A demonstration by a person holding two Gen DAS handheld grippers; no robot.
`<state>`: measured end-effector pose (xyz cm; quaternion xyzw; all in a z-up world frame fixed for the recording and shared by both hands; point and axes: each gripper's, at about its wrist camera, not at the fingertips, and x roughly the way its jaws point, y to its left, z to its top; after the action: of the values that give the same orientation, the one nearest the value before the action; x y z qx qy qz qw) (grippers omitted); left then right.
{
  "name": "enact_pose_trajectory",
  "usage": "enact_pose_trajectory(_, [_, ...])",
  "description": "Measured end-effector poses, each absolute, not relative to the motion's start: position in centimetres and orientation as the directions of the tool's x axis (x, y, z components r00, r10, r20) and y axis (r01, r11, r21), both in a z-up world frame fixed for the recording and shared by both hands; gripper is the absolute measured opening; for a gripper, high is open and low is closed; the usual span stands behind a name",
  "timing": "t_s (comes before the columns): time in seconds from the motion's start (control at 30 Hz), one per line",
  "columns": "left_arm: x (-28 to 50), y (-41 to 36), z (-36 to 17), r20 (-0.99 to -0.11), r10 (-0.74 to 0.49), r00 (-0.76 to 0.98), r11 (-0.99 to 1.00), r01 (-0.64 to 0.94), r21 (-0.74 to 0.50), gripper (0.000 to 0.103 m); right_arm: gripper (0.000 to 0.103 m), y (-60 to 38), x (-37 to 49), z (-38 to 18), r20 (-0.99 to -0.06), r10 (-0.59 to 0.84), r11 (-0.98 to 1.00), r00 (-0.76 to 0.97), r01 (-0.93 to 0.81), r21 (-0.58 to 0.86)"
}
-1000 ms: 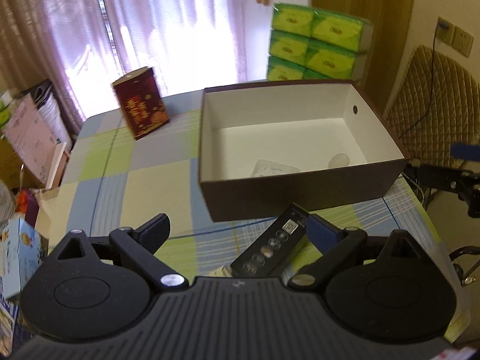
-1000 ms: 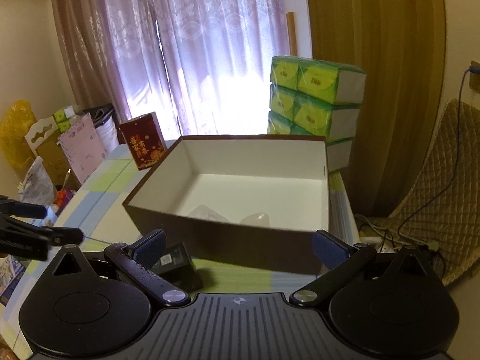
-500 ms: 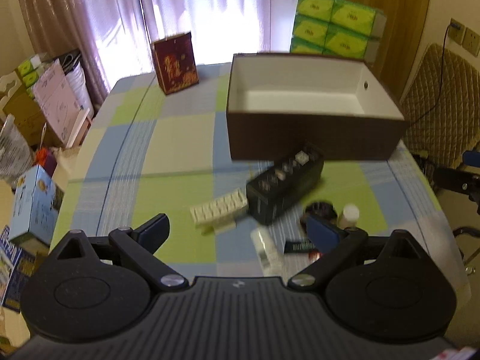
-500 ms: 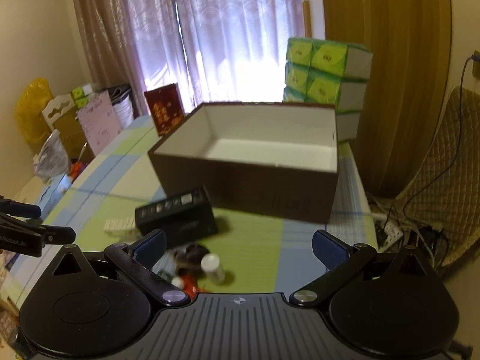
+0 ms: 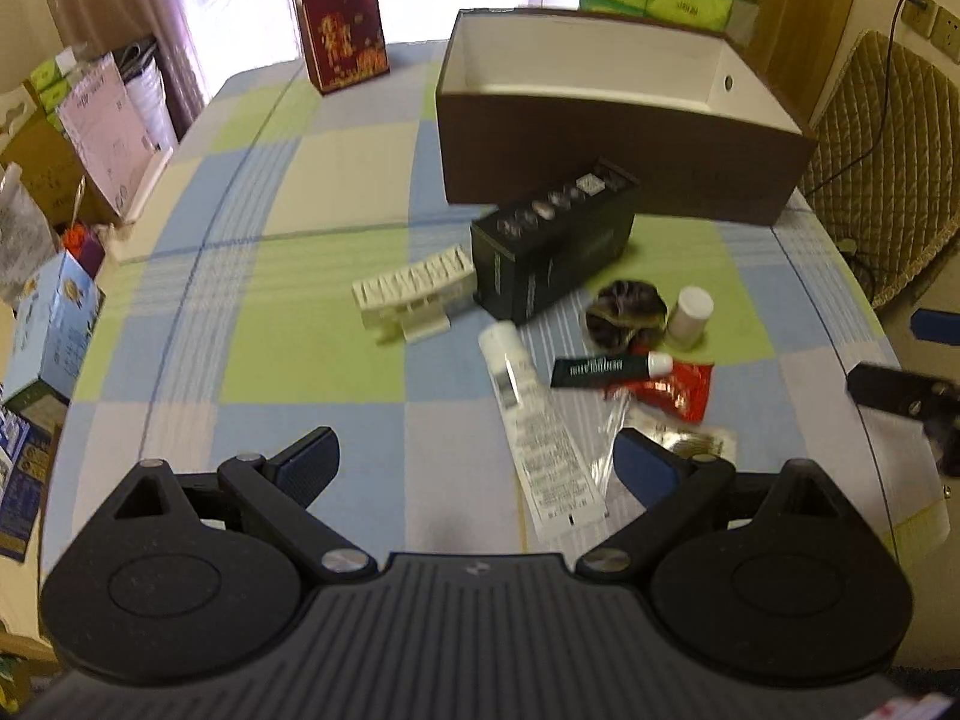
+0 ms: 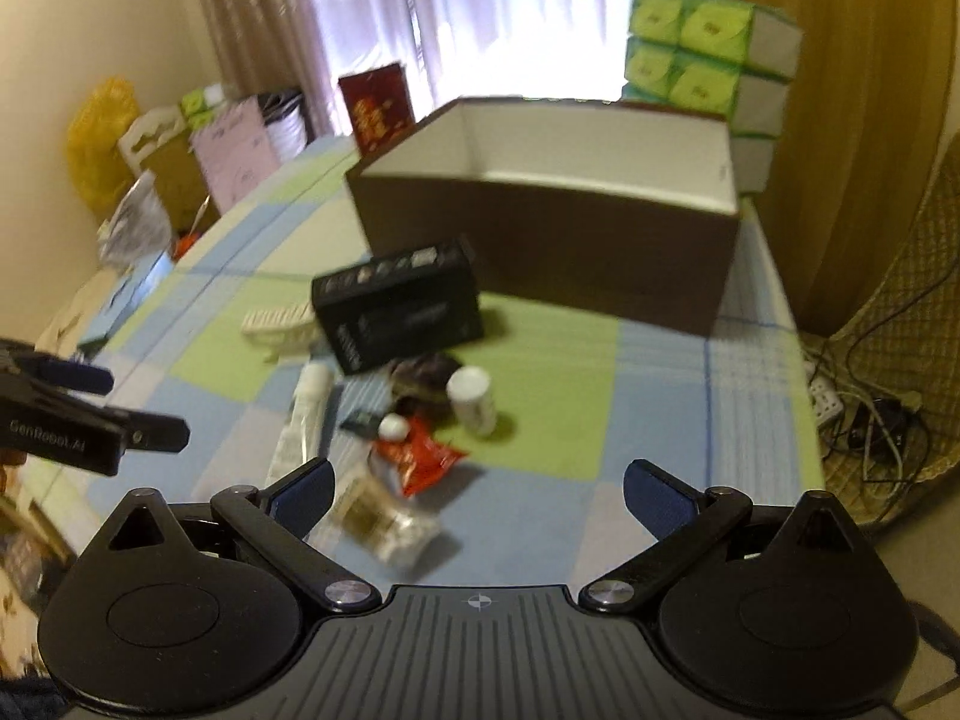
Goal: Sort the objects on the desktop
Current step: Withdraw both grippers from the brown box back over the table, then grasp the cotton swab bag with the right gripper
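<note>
— Two grippers, both with nothing between the fingers: the left gripper (image 5: 474, 462) and the right gripper (image 6: 478, 495) each hang spread wide above the near part of the bench (image 5: 312, 354).
— Where are the things to sort?
— Clustered right of centre on the checked cloth. A black box (image 5: 552, 246) lies just near of the open brown box (image 5: 618, 138), with a white rack (image 5: 414, 291) at its left end. Nearer lie a white tube (image 5: 537, 429), a dark tube (image 5: 606, 369), a red sachet (image 5: 675, 390) and a small white bottle (image 5: 690, 318) beside a dark round thing (image 5: 627, 312).
— And farther off?
— A red carton (image 5: 345, 30) stands upright at the far edge
</note>
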<state>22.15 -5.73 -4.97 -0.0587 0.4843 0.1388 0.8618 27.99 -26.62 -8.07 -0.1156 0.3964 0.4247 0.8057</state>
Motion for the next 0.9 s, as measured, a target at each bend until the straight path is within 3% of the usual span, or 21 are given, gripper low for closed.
enact_pose_trajectory(0.2, [21.8,-5.5,-6.4,-0.871,0.177,0.458,0.952,-0.305,0.033,0.096,0.099,-25.5,26.9,-10.0,-0.761,0.591,0.569,0.269,-0.808,0.156])
enact_pose_trajectory(0.63, [22.4,-2.9,-9.3,-0.909,0.140,0.392,0.952,-0.307,0.015,0.096,0.067,-22.7,26.6,-12.9,-0.808,0.550,0.538,0.210,-0.830,0.150])
enact_pose_trajectory(0.9, [23.2,-0.9,-10.1,-0.925,0.130,0.357,0.956,-0.294,0.021,0.096,0.057,-20.6,26.6,-13.4,-0.794,0.576,0.485,0.194,-0.863,0.141])
